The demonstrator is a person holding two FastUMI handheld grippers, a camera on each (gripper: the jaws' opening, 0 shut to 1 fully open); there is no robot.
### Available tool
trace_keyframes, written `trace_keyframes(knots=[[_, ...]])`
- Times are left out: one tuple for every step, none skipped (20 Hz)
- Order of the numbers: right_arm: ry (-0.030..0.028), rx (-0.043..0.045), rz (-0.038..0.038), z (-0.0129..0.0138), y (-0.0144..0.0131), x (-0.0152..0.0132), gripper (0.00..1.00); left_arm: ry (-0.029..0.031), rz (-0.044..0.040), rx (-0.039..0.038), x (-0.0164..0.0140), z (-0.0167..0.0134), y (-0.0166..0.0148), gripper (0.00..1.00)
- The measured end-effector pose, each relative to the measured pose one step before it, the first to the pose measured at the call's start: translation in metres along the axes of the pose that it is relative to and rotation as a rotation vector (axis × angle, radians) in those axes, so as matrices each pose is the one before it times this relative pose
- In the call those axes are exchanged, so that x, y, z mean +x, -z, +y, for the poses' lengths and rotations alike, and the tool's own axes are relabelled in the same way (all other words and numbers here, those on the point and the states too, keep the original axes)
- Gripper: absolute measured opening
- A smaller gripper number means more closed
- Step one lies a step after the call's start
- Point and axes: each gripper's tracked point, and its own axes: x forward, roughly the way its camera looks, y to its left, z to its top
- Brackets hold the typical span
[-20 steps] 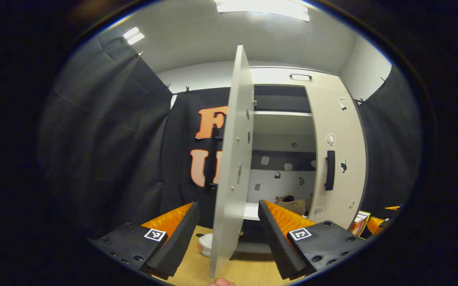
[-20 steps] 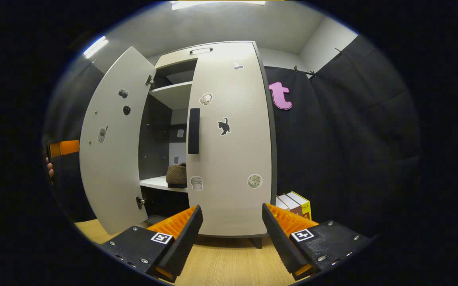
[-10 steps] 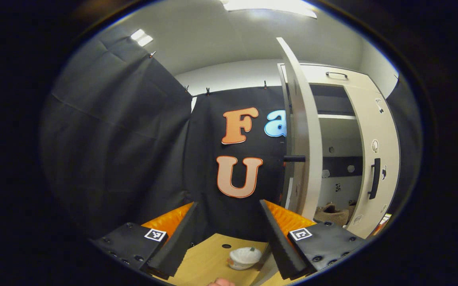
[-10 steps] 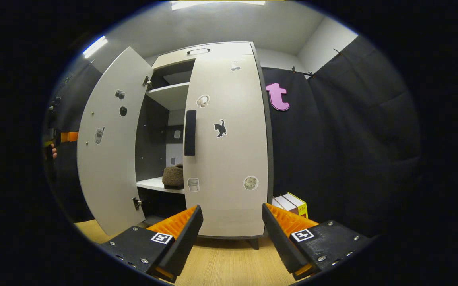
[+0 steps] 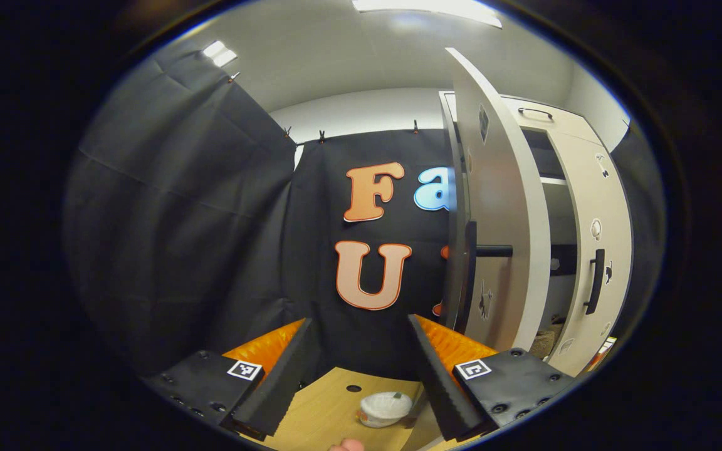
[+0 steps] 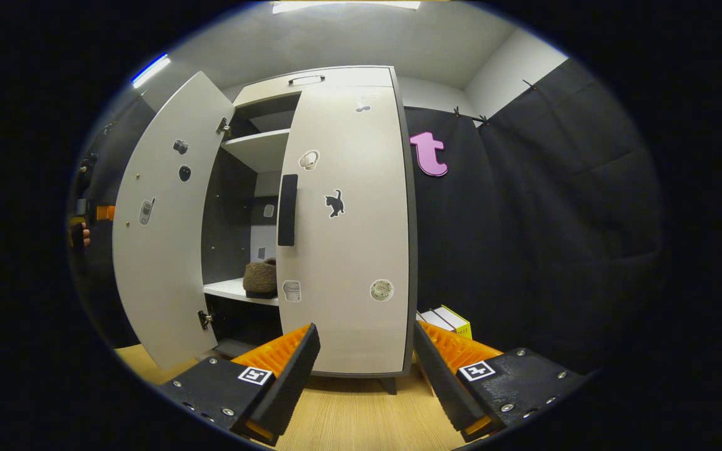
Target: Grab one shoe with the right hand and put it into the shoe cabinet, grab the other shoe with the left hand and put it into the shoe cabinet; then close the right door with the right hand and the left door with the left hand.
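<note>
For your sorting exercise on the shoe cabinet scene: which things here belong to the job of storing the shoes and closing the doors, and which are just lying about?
Belongs to the job:
shoe cabinet
left door, open
right door, shut
brown shoe on the shelf
left hand-held gripper
right hand-held gripper

Just lying about:
books beside the cabinet
white bowl on the floor

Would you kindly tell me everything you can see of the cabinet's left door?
The left door is a tall, smooth, pale grey panel, seemingly laminated board. It stands wide open, swung out from hinges on the cabinet's left side. Its inner face carries a few small stickers and screw heads. In the left gripper view its outer face shows a black bar handle and stickers. Neither hand-held gripper touches it.
</note>
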Motion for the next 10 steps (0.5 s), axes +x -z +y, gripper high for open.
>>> trace_keyframes(knots=[[-0.00593,0.00020,-0.00150,0.00141,-0.00134,0.00092,0.93,0.01783,0.00166,-0.00181,0.00055,-0.00418,-0.00089,0.99],[-0.00444,-0.00208,-0.00532,0.00065,-0.00187,0.00116,0.93,0.00870,0.00394,-0.00760,-0.00194,-0.00452,0.00074,0.93],[-0.00332,-0.00363,-0.00539,0.00051,-0.00205,0.00112,0.93,0.01015,0.00143,-0.00593,-0.00025,-0.00474,-0.00023,0.92],[-0.00315,-0.00242,-0.00513,0.00074,-0.00162,0.00010,0.93,0.00375,-0.00184,-0.00286,-0.00118,-0.00410,0.00001,0.91],[-0.00375,0.00031,-0.00310,0.00110,-0.00163,0.00008,0.93,0.00103,0.00460,0.00104,-0.00240,-0.00354,0.00035,0.95],[-0.00304,0.00200,-0.00204,0.00085,-0.00009,0.00015,0.93,0.00342,0.00035,0.00116,-0.00209,-0.00347,-0.00050,0.99],[-0.00204,0.00177,0.00100,0.00032,0.00043,-0.00022,0.93,0.01226,-0.00117,0.00265,-0.00203,-0.00614,0.00021,0.99],[-0.00322,0.00208,0.00354,0.00022,0.00078,-0.00179,0.93,0.02411,-0.00447,0.00570,0.00011,-0.00878,-0.00094,0.95],[-0.00084,0.00270,0.00278,0.00013,0.00120,-0.00043,0.93,0.02417,-0.00432,0.00066,-0.00035,-0.00934,-0.00031,0.97],[-0.00114,0.00191,0.00208,0.00062,0.00061,-0.00068,0.93,0.02188,0.00128,-0.00461,-0.00112,-0.00823,0.00024,0.99]])
